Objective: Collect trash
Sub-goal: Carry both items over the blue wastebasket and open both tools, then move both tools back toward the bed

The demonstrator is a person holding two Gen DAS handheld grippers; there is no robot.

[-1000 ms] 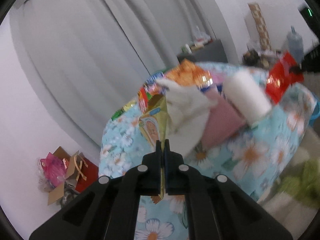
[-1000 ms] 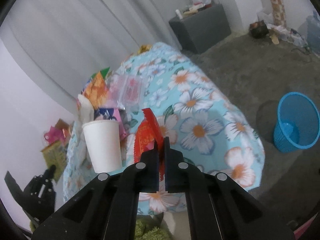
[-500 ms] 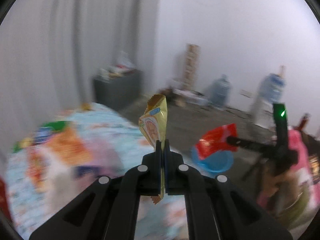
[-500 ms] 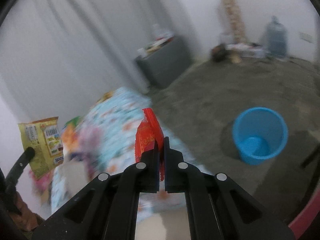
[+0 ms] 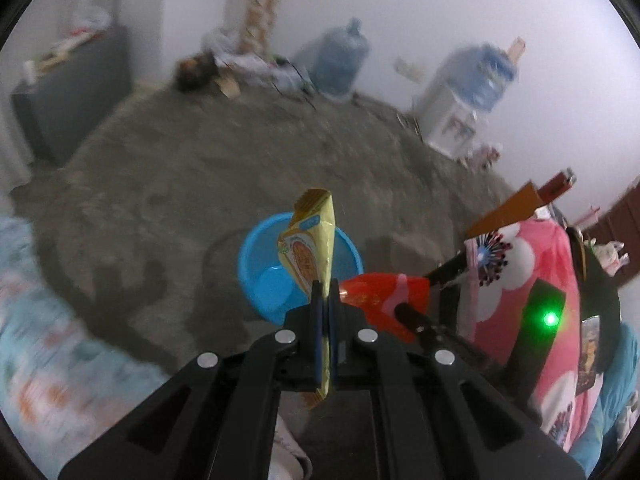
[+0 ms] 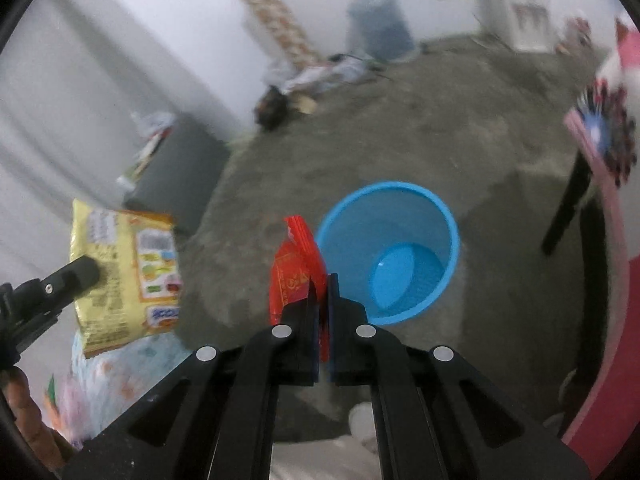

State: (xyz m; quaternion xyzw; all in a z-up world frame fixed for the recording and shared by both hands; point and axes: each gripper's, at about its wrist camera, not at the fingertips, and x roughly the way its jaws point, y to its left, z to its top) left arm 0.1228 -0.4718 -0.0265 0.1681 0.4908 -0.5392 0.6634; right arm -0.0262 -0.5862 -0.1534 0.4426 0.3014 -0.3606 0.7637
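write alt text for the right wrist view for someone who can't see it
The right gripper is shut on a red snack wrapper, just beside an empty blue wastebasket standing on the grey floor. At the left edge, the left gripper holds a yellow snack packet; the background is blurred.

Two wrappers, one yellow (image 5: 310, 248) and one red (image 6: 295, 268); two grippers, left (image 5: 325, 300) and right (image 6: 323, 292); one blue bin (image 6: 390, 216); two water jugs, one (image 5: 340, 56) standing alone, another (image 5: 482, 76) on a dispenser
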